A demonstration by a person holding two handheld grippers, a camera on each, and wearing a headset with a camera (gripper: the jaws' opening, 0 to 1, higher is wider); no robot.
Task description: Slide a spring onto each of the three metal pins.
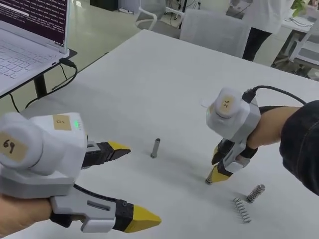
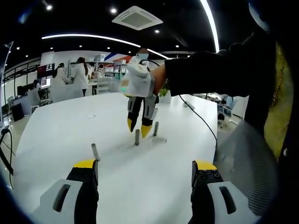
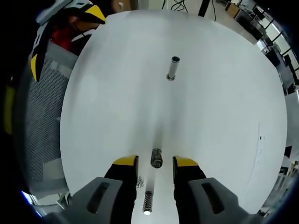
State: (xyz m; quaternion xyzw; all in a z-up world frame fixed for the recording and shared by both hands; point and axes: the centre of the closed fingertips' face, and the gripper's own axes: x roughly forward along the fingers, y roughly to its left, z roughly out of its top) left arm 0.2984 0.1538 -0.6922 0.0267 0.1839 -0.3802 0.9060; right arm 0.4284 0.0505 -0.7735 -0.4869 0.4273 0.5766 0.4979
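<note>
White workbench table (image 1: 164, 79) seen from above, w/ a laptop (image 1: 30, 35) at the far left corner.

L gripper (image 1: 139, 183) sits low in the foreground. Its jaws are spread wide, holding nothing, aimed across the table.

R gripper (image 1: 218, 169) points down at the tabletop, jaws a little apart. In the right gripper view they straddle a spring-covered pin (image 3: 156, 157) w/ a gap each side, so they are not pinching it.

A bare metal pin (image 1: 155, 148) stands upright btwn the two grippers, well apart from both.

Near the R gripper, toward the person, is a second coiled piece (image 1: 255, 192). It may be a pin already sleeved; cannot tell. Just beside it a loose spring (image 1: 241, 209) lies flat.

Handling, as a judgement:
- **Pins:** they look stiff, smooth and light, and stand free, so prob. easy to tip. Press straight down, no sideways push.
- **Springs:** thin wire, very light and soft. They are likely to roll, and to squash or flick out if squeezed hard.
- **Best hold:** across the mid-coils w/ light pressure, spring axis vertical, lower end left open to drop over the pin top.
</note>
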